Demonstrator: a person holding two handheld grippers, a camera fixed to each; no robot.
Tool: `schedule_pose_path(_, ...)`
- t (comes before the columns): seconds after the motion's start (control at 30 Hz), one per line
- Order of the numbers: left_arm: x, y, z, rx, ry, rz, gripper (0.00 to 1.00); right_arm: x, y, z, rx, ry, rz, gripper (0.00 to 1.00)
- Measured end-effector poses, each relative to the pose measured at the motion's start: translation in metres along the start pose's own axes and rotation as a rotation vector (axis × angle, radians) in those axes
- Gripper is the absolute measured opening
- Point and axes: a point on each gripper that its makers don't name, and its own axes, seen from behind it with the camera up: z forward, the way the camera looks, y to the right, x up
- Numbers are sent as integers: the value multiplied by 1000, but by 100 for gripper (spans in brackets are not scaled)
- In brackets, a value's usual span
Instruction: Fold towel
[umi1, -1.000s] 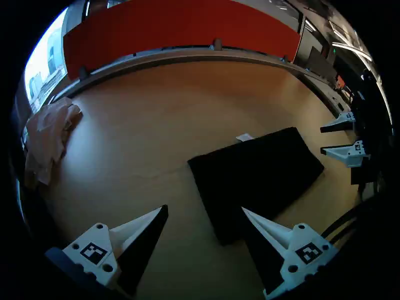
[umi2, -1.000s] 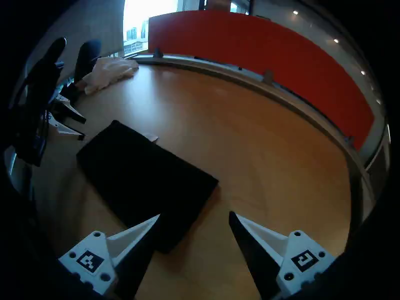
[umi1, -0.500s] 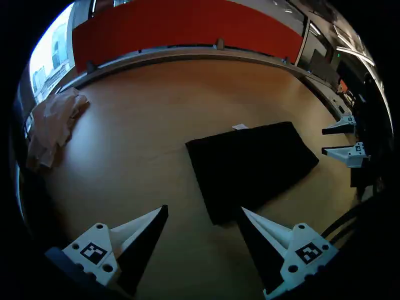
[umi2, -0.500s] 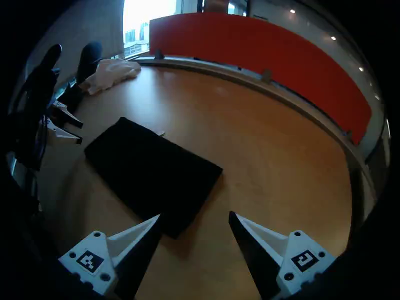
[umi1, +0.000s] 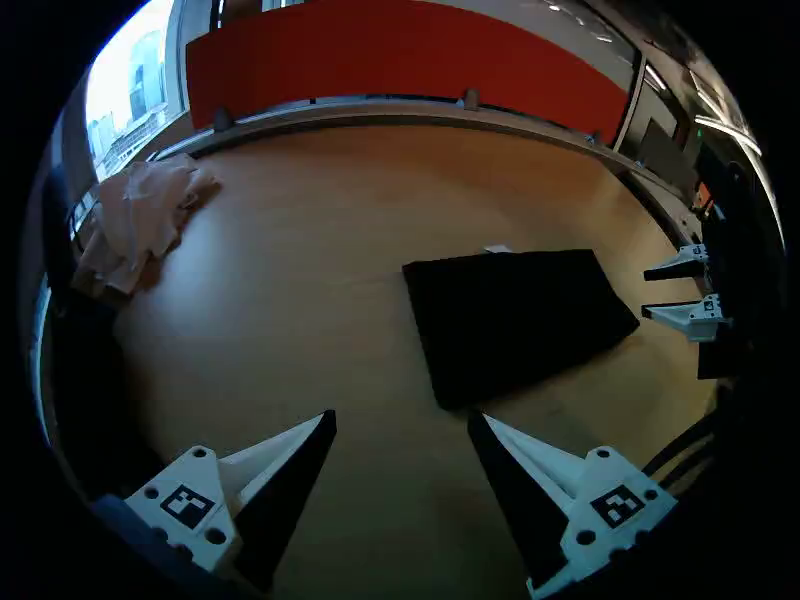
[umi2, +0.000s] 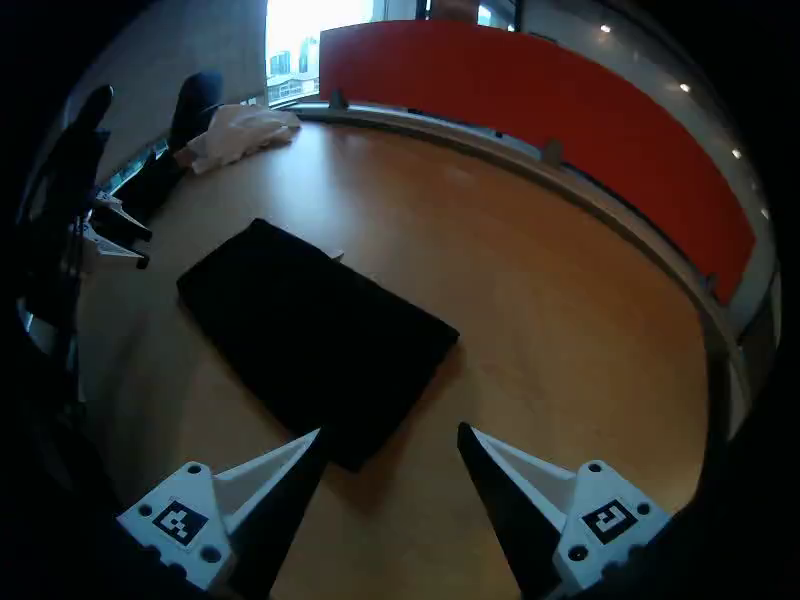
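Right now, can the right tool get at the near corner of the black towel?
Probably yes: the right tool is open, and the black towel lies flat just ahead on the table, nothing between.

I look down on a big brown wooden table (umi1: 300, 250). 1 black towel (umi1: 515, 320) lies flat on it, folded into a neat block. A tiny white scrap (umi1: 497, 249) peeks out at its far edge. 1 pale crumpled cloth (umi1: 140, 215) sits well apart, near the table's edge.

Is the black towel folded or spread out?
Looks folded: the towel lies as a compact, thick-edged rectangle on the table; layers cannot be counted.
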Motion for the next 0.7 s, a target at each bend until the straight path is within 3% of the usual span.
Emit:
schedule_pose_path(0.37, -26, -17, -23, 51, -7, -70, 98, 4, -7, 8, 54, -19, -74, 96)
schedule_pose_path(0.7, -41, -23, -34, 71, -18, -103, 98, -6, -11, 12, 90, -55, -113, 94)
